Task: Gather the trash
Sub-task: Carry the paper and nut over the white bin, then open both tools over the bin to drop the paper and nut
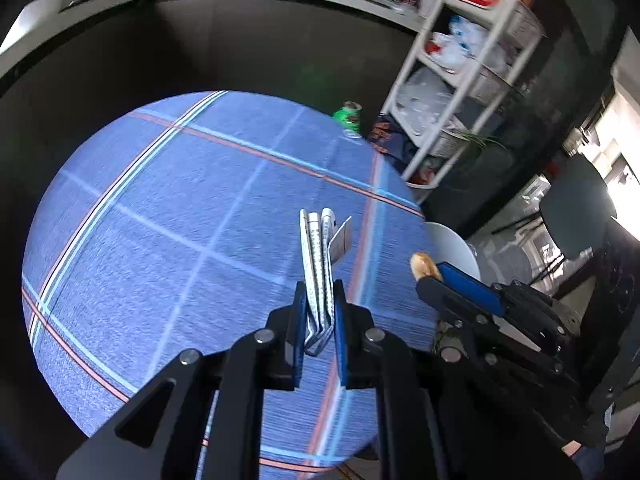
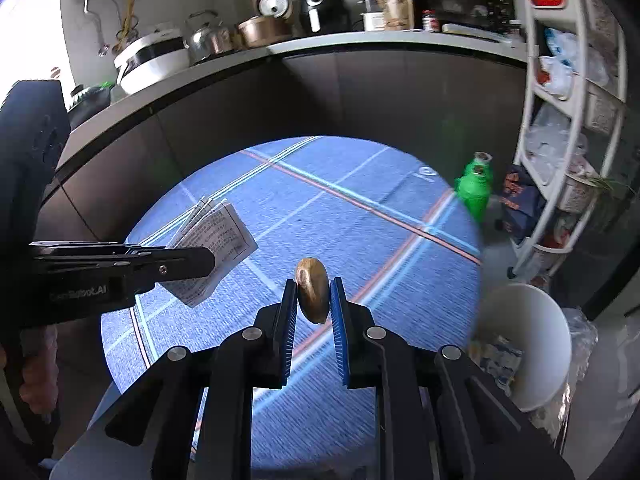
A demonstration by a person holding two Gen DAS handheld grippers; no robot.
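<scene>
My left gripper (image 1: 320,300) is shut on a folded printed paper leaflet (image 1: 318,264) and holds it above the round table with the blue plaid cloth (image 1: 180,220). In the right wrist view the leaflet (image 2: 216,240) hangs from the left gripper (image 2: 208,262) at the left. My right gripper (image 2: 313,294) is shut on a small brown rounded scrap (image 2: 313,290) above the table (image 2: 360,220). In the left wrist view the scrap (image 1: 424,266) shows at the right gripper's tip, near the table's right edge. A white bin (image 2: 528,344) with trash inside stands low at the right.
A green bottle (image 2: 474,188) stands at the table's far right edge, also in the left wrist view (image 1: 347,115). A white shelf rack (image 2: 568,120) with bags stands at the right. A dark counter (image 2: 320,52) with kitchen appliances runs behind the table.
</scene>
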